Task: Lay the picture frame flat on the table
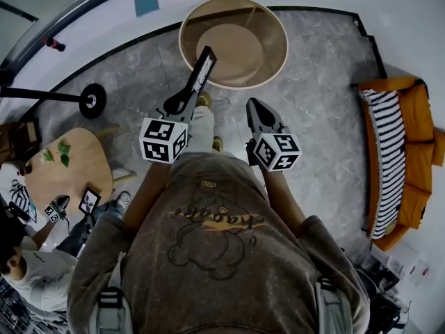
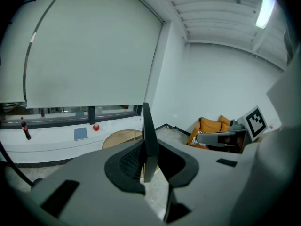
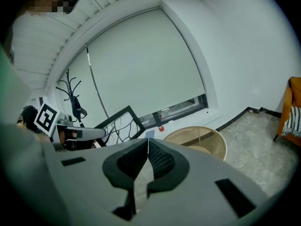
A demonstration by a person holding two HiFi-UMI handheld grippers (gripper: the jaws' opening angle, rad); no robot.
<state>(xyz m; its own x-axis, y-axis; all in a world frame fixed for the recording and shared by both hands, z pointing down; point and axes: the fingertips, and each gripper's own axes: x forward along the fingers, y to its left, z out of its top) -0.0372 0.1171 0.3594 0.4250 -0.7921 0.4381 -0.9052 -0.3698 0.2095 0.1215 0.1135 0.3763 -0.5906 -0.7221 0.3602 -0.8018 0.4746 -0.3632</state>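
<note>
A black picture frame [image 1: 203, 67] stands edge-on in my left gripper [image 1: 189, 94], which is shut on its lower edge. It is held in the air just short of the round wooden table [image 1: 284, 50], near the table's front rim. In the left gripper view the thin frame [image 2: 148, 131] rises upright between the pads, with the table [image 2: 117, 138] behind it. My right gripper [image 1: 254, 104] hovers beside it, shut and empty. From the right gripper view the frame [image 3: 117, 122] shows its branch-pattern face, and the table [image 3: 220, 145] lies ahead and to the right.
An orange sofa [image 1: 410, 152] with a striped throw stands at the right. A second wooden table [image 1: 73, 162] and a seated person [image 1: 24, 266] are at the left. A coat stand's base [image 1: 92, 101] rests on the floor. A blue book [image 1: 146, 2] lies on the windowsill.
</note>
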